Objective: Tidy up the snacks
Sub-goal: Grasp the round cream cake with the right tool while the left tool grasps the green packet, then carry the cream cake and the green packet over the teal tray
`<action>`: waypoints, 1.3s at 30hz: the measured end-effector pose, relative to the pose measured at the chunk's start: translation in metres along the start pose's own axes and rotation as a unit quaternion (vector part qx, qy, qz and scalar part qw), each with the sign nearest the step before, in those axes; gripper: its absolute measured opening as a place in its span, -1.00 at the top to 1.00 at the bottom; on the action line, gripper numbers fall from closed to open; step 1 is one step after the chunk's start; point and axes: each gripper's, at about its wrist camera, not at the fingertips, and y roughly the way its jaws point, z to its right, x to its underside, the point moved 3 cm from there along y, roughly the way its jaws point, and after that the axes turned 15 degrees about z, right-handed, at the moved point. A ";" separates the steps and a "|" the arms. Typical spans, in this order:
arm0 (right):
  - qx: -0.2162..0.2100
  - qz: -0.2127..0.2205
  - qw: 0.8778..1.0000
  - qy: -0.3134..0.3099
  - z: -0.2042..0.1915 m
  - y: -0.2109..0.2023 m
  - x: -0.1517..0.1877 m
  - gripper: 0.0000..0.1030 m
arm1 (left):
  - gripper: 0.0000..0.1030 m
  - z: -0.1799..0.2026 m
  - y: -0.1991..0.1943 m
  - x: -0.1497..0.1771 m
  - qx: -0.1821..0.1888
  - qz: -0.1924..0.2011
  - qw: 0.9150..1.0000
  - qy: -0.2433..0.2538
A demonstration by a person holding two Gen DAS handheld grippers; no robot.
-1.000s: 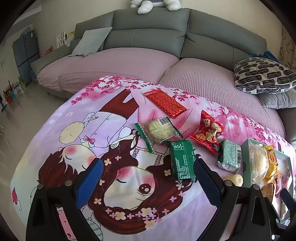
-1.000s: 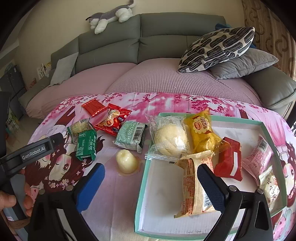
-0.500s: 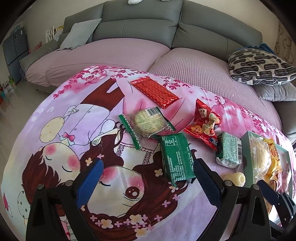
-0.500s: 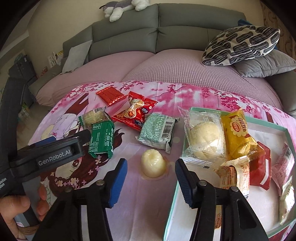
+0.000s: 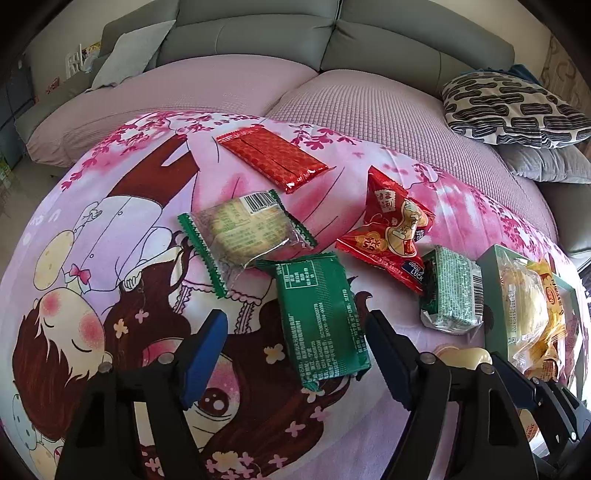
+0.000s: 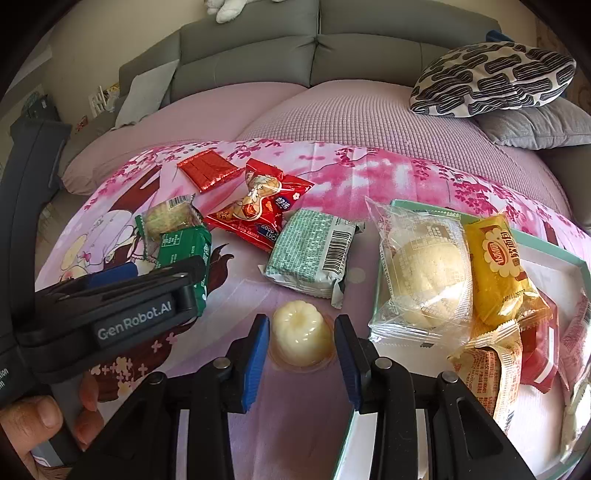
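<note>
Snacks lie on a pink cartoon cloth (image 5: 110,229). My left gripper (image 5: 295,315) hangs low over a dark green packet (image 5: 321,317). Its jaws are closing, with the packet between the blue pads and a gap still showing on the left side. My right gripper (image 6: 301,321) is closing on a pale yellow pudding cup (image 6: 301,334), and its pads meet the cup's two sides. A white tray with a teal rim (image 6: 554,251) at the right holds a wrapped bun (image 6: 424,273), a yellow packet (image 6: 498,266) and several more packets.
A flat red packet (image 5: 273,158), a clear cookie packet (image 5: 243,232), a red bag (image 5: 391,229) and a pale green packet (image 5: 450,291) lie loose on the cloth. A grey sofa (image 5: 258,33) with a patterned pillow (image 5: 513,107) stands behind. A hand (image 6: 37,417) holds the left tool.
Both grippers sank closer to the cloth. The right jaws narrowed from wide apart to the pudding cup's sides. The left jaws narrowed around the green packet.
</note>
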 end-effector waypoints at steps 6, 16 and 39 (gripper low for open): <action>-0.006 -0.003 1.000 -0.001 -0.002 0.004 0.001 0.30 | -0.11 0.013 0.009 0.005 0.009 -0.014 1.000 0.018; -0.028 -0.004 1.000 -0.003 -0.008 -0.002 0.003 0.31 | 0.20 0.002 0.007 0.007 0.008 -0.017 1.000 0.011; -0.035 0.054 0.997 0.042 0.009 -0.066 -0.011 0.32 | 0.20 -0.020 -0.052 -0.003 0.027 0.044 0.998 -0.028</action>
